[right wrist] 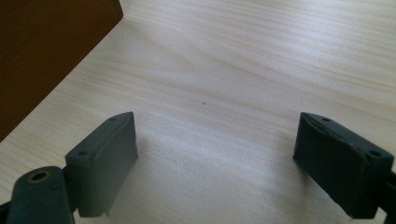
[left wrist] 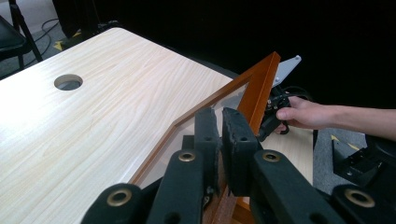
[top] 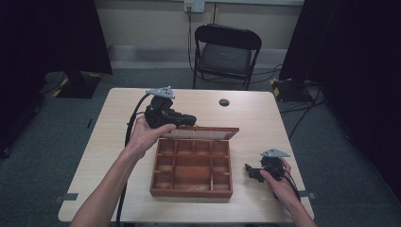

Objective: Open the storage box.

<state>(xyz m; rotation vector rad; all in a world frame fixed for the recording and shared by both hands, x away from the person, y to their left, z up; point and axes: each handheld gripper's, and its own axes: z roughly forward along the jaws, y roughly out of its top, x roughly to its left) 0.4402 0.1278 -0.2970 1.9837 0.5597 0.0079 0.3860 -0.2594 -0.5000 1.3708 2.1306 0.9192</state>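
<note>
**A:** Reddish-brown wood, that's your box (top: 191, 166): it sits open at the middle of the table (top: 113, 142), its compartments facing up, and its lid (top: 201, 133) stands raised along the far edge.

**B:** And what has hold of the lid?

**A:** Your left hand-held gripper (top: 187, 119). In the left gripper view its pads (left wrist: 239, 140) are pressed together on the lid's wooden frame (left wrist: 261, 88), clamped at the rim near a corner. The lid's pale inner panel shows just beyond them.

**B:** Where's your other hand?

**A:** Your right hand-held gripper (top: 248, 170) rests low on the table, just to the right of the box, near its front corner but apart from it. In the right gripper view its jaws stand wide apart, with bare table (right wrist: 224, 93) between them and the box's dark side (right wrist: 42, 51) off at the upper left.

**B:** Anything farther out?

**A:** A round cable hole (top: 224, 102) in the table past the lid, and a black folding chair (top: 226, 54) behind the table's far edge.
</note>
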